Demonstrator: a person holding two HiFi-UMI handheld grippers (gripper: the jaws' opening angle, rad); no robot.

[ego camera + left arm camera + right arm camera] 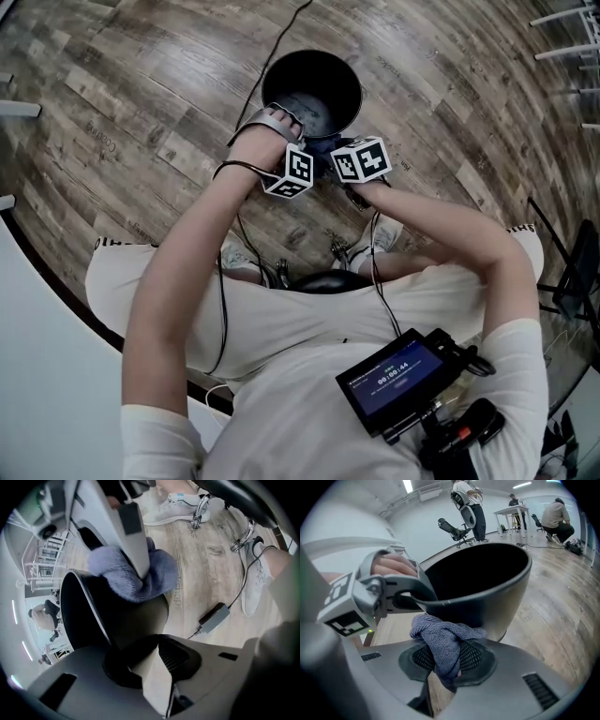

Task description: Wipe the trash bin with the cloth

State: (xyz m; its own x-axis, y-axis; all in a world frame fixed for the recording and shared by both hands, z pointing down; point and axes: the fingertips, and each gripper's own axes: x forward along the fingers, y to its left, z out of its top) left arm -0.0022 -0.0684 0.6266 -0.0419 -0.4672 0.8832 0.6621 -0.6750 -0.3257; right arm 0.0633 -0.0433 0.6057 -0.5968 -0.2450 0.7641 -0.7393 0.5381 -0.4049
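**Bracing and wiping**

Gripping the 8 o'clock rim of the black trash bin (314, 89), upright at 12 o'clock, in the left gripper (150, 663) jaws. Pinching the blue-grey cloth (445, 641) in the right gripper (443, 665) jaws, against its outer wall at 5 o'clock.

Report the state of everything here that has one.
trash bin: lidless, nothing visible inside.
cloth: bunched, up against the bin's outer wall below the rim.
left gripper: shut on the trash bin's rim.
right gripper: shut on the cloth.
screen: lit.
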